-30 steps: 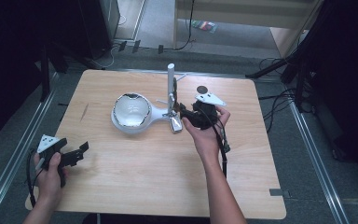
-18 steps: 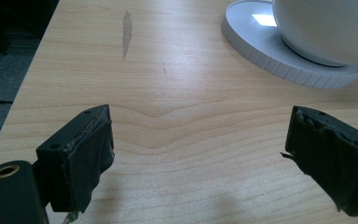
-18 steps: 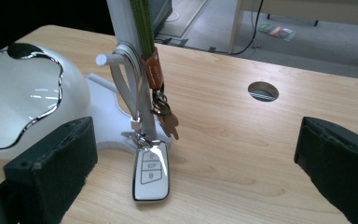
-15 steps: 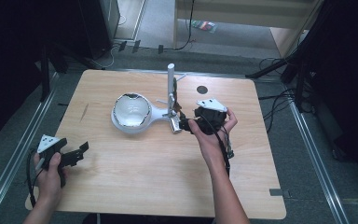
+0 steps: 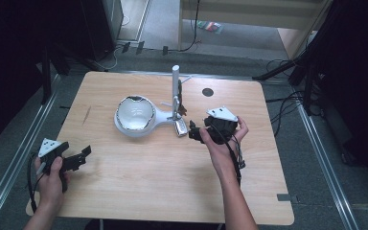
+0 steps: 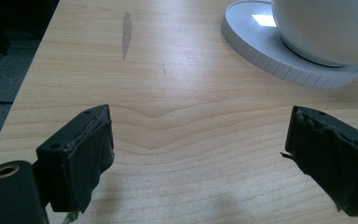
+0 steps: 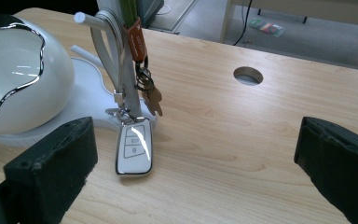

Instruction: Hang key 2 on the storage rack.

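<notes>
Right gripper [image 5: 195, 132]: jaws wide apart, having just been opening, nothing between them. Car key fob [image 7: 134, 148] lies flat just beyond them, tethered by a strap to the white stand [image 5: 175, 91] right of the bowl [image 5: 134, 115]. I judge it light, rigid, glossy (slippery); pinch across its long edges. Left gripper [image 5: 79, 155] open, idle near-left.

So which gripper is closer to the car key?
Right. The right gripper sits open just beside the car key hanging from the stand. The left gripper is open far off, near the table's front left edge.
</notes>
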Demonstrator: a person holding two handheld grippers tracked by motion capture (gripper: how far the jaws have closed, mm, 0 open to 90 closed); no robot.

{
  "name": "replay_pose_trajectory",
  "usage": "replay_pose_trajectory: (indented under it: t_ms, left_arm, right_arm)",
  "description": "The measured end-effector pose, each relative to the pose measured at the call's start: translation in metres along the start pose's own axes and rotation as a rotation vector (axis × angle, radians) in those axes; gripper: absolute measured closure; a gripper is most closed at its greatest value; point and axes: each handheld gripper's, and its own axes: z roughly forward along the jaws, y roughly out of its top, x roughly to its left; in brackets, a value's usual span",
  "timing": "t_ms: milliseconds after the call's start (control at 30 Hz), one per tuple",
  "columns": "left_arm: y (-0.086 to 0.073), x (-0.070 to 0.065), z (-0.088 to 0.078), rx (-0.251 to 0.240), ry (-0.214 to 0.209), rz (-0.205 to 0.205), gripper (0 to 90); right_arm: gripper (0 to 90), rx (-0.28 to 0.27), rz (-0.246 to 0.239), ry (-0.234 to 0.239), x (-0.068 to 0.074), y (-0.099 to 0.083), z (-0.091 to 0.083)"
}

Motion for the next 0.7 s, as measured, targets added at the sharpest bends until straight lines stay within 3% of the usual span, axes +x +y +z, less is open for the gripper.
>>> replay_pose_trajectory:
  t_ms: [700]
  left_arm:
    - [0.0, 0.0, 0.0, 0.003, 0.0, 0.005, 8.1]
  right_arm:
    - [0.0, 0.013, 0.055, -0.045, -0.04, -0.043, -0.023]
